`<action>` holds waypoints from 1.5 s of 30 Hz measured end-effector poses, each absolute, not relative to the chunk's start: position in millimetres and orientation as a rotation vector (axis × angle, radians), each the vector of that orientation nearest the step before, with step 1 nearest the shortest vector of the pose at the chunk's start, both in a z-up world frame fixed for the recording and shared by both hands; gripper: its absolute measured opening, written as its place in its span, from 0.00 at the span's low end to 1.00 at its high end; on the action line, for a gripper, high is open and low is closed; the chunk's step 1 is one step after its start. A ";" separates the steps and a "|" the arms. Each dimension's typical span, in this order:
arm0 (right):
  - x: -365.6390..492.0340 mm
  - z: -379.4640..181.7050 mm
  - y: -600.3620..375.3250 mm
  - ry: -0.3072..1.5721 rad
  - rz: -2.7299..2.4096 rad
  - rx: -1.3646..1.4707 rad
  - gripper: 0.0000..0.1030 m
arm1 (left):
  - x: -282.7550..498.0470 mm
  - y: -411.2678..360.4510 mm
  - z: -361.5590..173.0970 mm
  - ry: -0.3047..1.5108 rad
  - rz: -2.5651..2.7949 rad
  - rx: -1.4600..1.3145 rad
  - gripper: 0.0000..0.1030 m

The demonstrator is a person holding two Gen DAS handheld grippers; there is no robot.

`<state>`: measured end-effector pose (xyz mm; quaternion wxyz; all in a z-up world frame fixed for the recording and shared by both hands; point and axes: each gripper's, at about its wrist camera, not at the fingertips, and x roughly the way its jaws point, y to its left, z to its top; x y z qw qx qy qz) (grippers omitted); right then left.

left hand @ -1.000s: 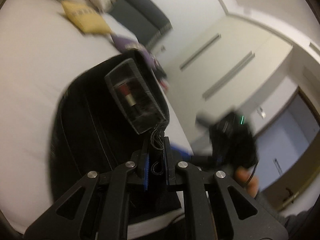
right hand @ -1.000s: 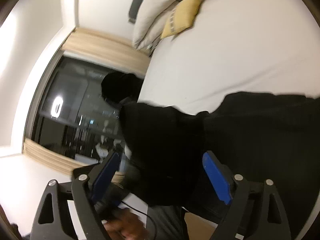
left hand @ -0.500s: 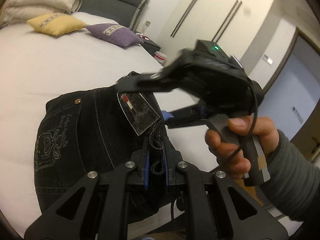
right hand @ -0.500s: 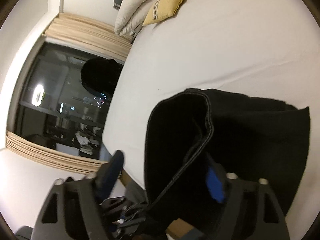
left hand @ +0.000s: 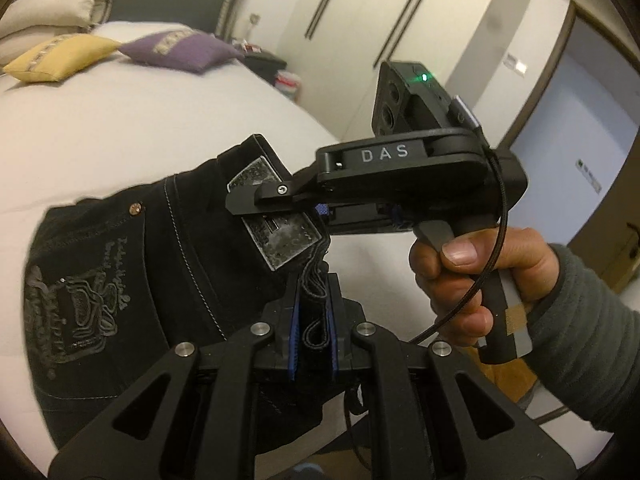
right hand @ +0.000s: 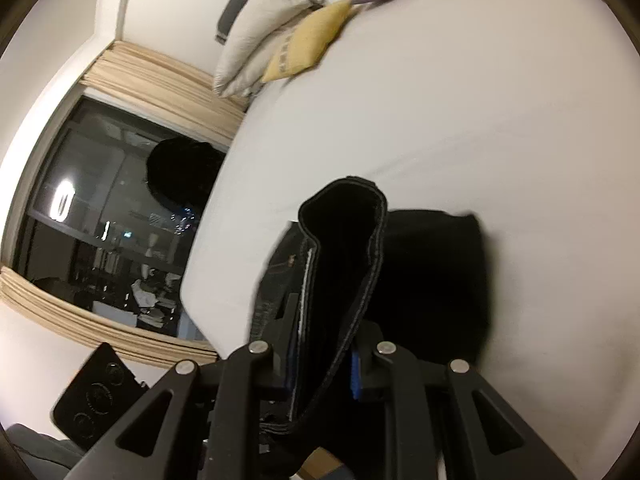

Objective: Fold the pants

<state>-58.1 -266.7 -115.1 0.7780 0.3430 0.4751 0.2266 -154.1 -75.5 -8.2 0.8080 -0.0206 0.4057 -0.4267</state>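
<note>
Black pants (left hand: 120, 280) with grey embroidery and a leather waistband patch lie folded near the edge of the white bed (left hand: 120, 120). My left gripper (left hand: 314, 344) is shut on the waistband layers. My right gripper (right hand: 326, 364) is shut on a thick fold of the pants' waistband (right hand: 344, 248), which stands up between its fingers. In the left wrist view the right gripper (left hand: 280, 200) reaches in from the right, held by a hand, its fingertips at the patch.
A yellow cushion (left hand: 60, 56), a purple cushion (left hand: 184, 50) and white pillows (right hand: 264, 28) lie at the bed's head. A dark window (right hand: 112, 220) with beige blinds is to the left. Wardrobe doors and a room door (left hand: 580, 140) stand to the right.
My right gripper has closed from open onto the waistband fold. The pants have been drawn up toward the bed edge, and the left gripper kept its hold.
</note>
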 end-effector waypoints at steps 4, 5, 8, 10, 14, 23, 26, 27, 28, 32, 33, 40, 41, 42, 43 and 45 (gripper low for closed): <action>-60.9 -148.1 -280.4 1.054 0.455 0.769 0.20 | -152.0 -103.9 -42.6 0.943 -0.900 0.008 0.10; -60.8 -157.0 -283.7 1.060 0.442 0.787 0.20 | -150.7 -109.7 -51.0 0.962 -0.897 0.016 0.11; -62.8 -174.9 -293.1 1.060 0.436 0.842 0.21 | -148.4 -120.9 -61.6 0.989 -0.910 0.018 0.19; -62.4 -178.3 -296.6 1.061 0.431 0.876 0.34 | -149.6 -120.1 -63.4 1.002 -0.929 0.009 0.26; -69.3 -167.7 -310.6 1.040 0.388 0.918 0.57 | -157.6 -105.3 -50.2 1.020 -0.991 -0.078 0.44; -118.1 -96.1 -305.0 0.863 0.435 0.909 0.72 | -107.1 -32.5 -11.3 0.888 -0.880 -0.201 0.44; -129.8 -94.9 -264.4 0.867 0.549 0.885 0.72 | -96.4 -27.1 -31.6 0.916 -0.832 -0.188 0.44; -131.9 -102.3 -256.8 0.886 0.559 0.893 0.72 | -99.6 -20.3 -41.9 0.929 -0.829 -0.190 0.44; -135.5 -119.0 -248.6 0.928 0.560 0.910 0.72 | -102.7 -18.6 -55.5 0.951 -0.826 -0.196 0.44; -160.4 -175.5 -254.1 0.964 0.489 0.953 0.38 | -111.8 -8.6 -102.5 1.004 -0.814 -0.194 0.44; -166.2 -180.0 -260.8 0.956 0.484 0.985 0.27 | -119.0 -6.9 -104.8 0.971 -0.820 -0.187 0.44; -182.5 -146.6 -293.0 0.957 0.403 0.880 0.35 | -108.7 -0.7 -81.6 0.937 -0.856 -0.203 0.44; -175.3 -129.7 -297.3 0.902 0.430 0.878 0.35 | -110.3 3.8 -75.5 0.903 -0.879 -0.210 0.44; -166.6 -119.2 -301.0 0.868 0.451 0.879 0.43 | -122.1 -3.9 -67.4 0.887 -0.896 -0.206 0.44; -151.0 -106.3 -298.6 0.836 0.475 0.871 0.48 | -125.0 -10.3 -64.7 0.876 -0.922 -0.189 0.44; -121.8 -93.7 -285.4 0.822 0.525 0.865 0.54 | -135.4 -23.4 -64.8 0.875 -0.937 -0.130 0.44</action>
